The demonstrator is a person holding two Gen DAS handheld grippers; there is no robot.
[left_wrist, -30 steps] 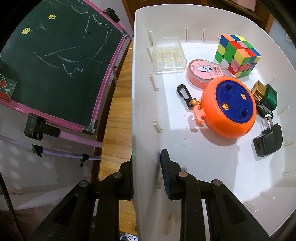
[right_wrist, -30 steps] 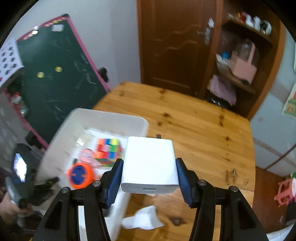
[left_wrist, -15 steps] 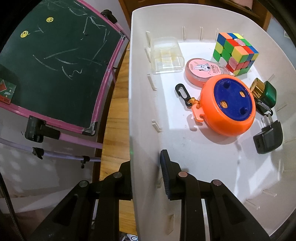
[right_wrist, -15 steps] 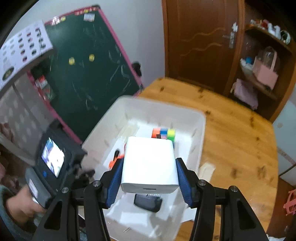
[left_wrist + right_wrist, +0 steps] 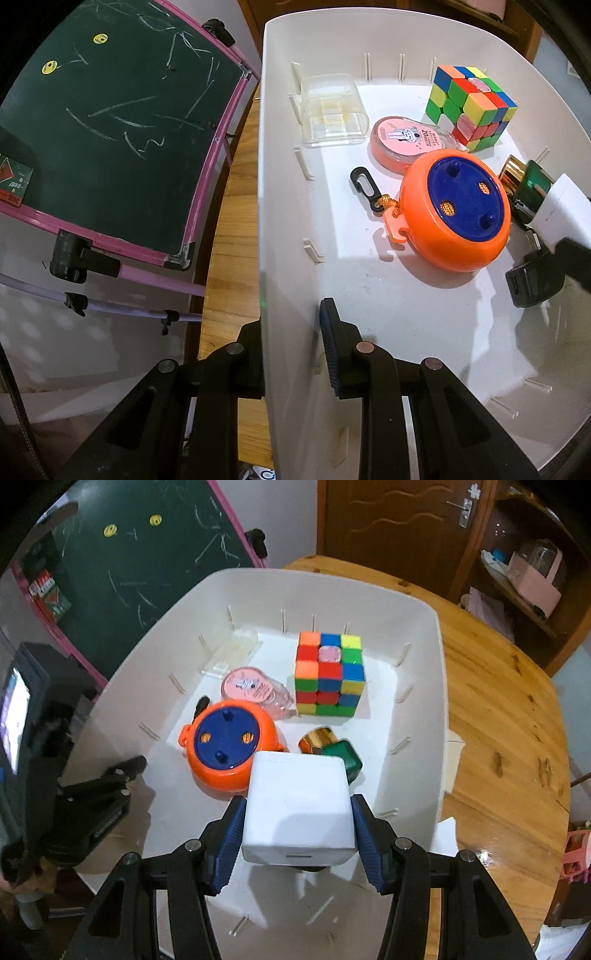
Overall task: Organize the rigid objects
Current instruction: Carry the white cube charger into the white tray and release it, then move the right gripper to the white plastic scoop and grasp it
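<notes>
My right gripper (image 5: 297, 834) is shut on a white charger block (image 5: 297, 805) and holds it over the near part of the white bin (image 5: 441, 686). The block also shows at the right edge of the left wrist view (image 5: 561, 210). My left gripper (image 5: 291, 332) is shut on the bin's side wall (image 5: 280, 221), one finger outside and one inside. In the bin lie a colour cube (image 5: 328, 674), an orange and blue round toy (image 5: 231, 744), a pink tape disc (image 5: 249, 686), a clear box (image 5: 231, 653), a green and gold bottle (image 5: 334, 751) and a black plug (image 5: 532, 284).
The bin stands on a wooden table (image 5: 498, 716). A green chalkboard with a pink frame (image 5: 110, 122) stands beside the table on the left. A white scrap (image 5: 447, 830) lies on the table by the bin. A door and shelves are behind.
My right gripper has carried the white block from over the table to above and down into the bin. The left gripper keeps its hold on the bin wall.
</notes>
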